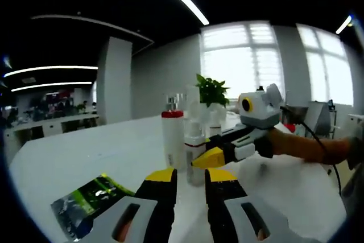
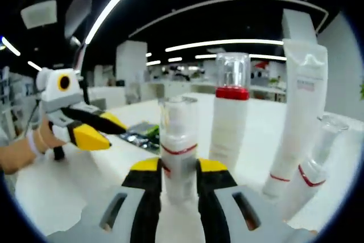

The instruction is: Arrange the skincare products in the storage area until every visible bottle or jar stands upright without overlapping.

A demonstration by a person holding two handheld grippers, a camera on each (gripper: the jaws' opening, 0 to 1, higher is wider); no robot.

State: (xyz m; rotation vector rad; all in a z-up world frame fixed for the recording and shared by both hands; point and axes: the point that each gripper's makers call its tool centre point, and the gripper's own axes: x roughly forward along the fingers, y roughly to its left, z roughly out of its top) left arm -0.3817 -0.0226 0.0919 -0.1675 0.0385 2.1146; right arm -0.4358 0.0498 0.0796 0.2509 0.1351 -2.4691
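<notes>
A small white bottle with a clear cap and a thin red band stands upright on the white table. My right gripper is shut on it, one jaw on each side. In the left gripper view the same small bottle stands just beyond my left gripper, which is open and holds nothing. The right gripper reaches in from the right onto that bottle. A tall white pump bottle with a red collar stands upright behind it. A white tube stands to the right, and another small bottle looks tilted beside it.
A green and black packet lies flat on the table at my left. The left gripper is held by a hand at the left of the right gripper view. A potted plant stands behind the bottles.
</notes>
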